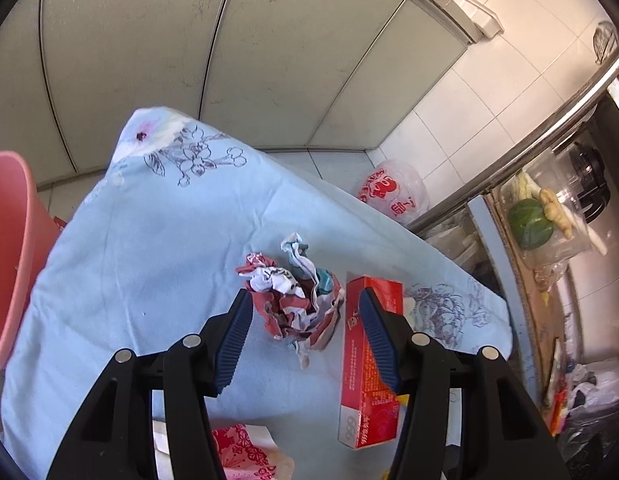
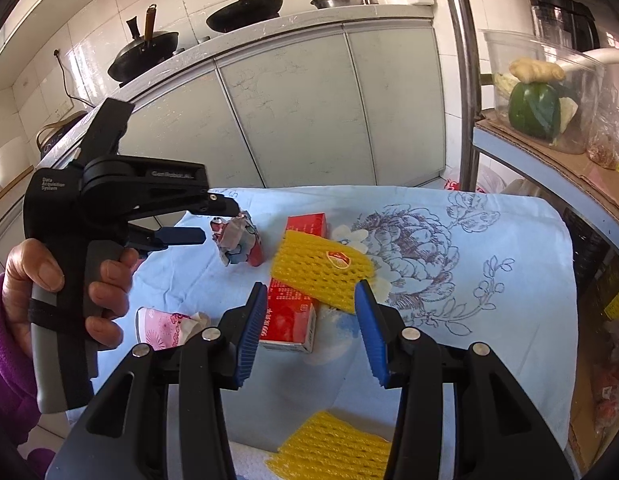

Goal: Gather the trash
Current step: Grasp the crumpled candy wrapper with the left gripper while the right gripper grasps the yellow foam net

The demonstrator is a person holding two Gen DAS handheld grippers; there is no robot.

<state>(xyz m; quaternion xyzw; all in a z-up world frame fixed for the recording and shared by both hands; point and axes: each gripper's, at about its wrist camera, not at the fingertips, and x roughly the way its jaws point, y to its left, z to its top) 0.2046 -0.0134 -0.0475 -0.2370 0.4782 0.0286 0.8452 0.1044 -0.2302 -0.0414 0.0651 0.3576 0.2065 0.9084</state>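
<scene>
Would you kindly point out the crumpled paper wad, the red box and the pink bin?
crumpled paper wad (image 1: 295, 300), left wrist view, middle of the wad.
red box (image 1: 367, 364), left wrist view, its long top face.
pink bin (image 1: 9, 248), left wrist view, its outer wall.

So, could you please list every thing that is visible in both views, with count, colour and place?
crumpled paper ball: one, red, white and teal, on the cloth ahead of the left claw
red box: one, red and white, lying flat on the cloth, right of the ball
foam nets: two, yellow, one lying across the red box, one at the near edge
paper cup: one, pink and white, crushed, on the near left of the cloth
cloth: one, light blue with flower print, covering the table
bin: one, pink, at the left edge
woks: two, black, on the counter
left claw: open, nothing gripped
right claw: open, nothing gripped
hand: one, purple sleeve, holding the left claw's handle
</scene>
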